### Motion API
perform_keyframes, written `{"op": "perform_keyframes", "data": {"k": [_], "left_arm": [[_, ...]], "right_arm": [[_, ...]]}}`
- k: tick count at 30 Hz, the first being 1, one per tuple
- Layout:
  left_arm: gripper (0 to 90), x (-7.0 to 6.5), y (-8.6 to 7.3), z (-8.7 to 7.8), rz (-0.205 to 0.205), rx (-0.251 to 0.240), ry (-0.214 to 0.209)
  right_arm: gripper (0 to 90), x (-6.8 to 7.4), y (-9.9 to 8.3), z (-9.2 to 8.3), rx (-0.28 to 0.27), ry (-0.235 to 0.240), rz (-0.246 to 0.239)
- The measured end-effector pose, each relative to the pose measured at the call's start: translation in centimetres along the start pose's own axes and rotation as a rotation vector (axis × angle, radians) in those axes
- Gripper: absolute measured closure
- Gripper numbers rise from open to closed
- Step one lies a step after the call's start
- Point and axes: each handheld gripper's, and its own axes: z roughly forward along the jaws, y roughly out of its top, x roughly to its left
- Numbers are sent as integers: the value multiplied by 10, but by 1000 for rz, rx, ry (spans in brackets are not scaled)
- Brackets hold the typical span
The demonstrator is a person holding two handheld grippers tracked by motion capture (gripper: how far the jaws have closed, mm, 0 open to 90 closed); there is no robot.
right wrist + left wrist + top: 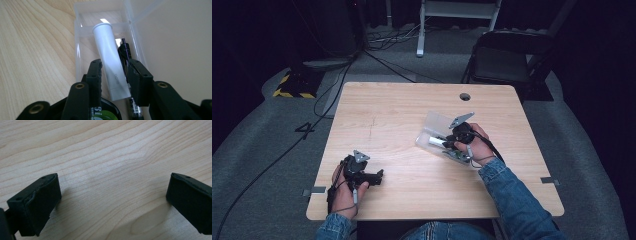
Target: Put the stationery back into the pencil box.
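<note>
A clear plastic box (77, 37) lies on the wooden table (402, 110) with its lid (175, 37) swung open to the right. In it lie a white tube (107, 47) and a black pen (125, 50), side by side. My right gripper (113, 62) reaches into the box; its jaws stand on either side of the tube and the pen, with a narrow gap at each pad, so it is open. In the high view the right gripper (452, 140) is over the box (432, 125), right of centre. My left gripper (377, 175) rests near the front left, jaws wide open (113, 192) over bare wood.
A green-labelled item (105, 113) sits at the near end of the box, under my right gripper. A round cable hole (465, 96) is near the table's far edge. A dark folding chair (502, 60) stands behind the table, and cables run across the floor at the left.
</note>
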Motion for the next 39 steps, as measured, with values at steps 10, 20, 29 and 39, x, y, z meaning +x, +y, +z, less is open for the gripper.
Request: {"op": "perform_keyframes", "data": {"k": [10, 20, 29, 39], "left_arm": [[1, 0, 0, 0, 0, 0, 0], [1, 0, 0, 0, 0, 0, 0], [1, 0, 0, 0, 0, 0, -1], [1, 2, 1, 1, -2, 0, 2]], "right_arm": [[562, 2, 4, -20, -71, -14, 19], [402, 8, 4, -47, -179, -43, 60], [374, 14, -6, -75, -219, -60, 61], [358, 12, -25, -100, -236, -72, 85]]}}
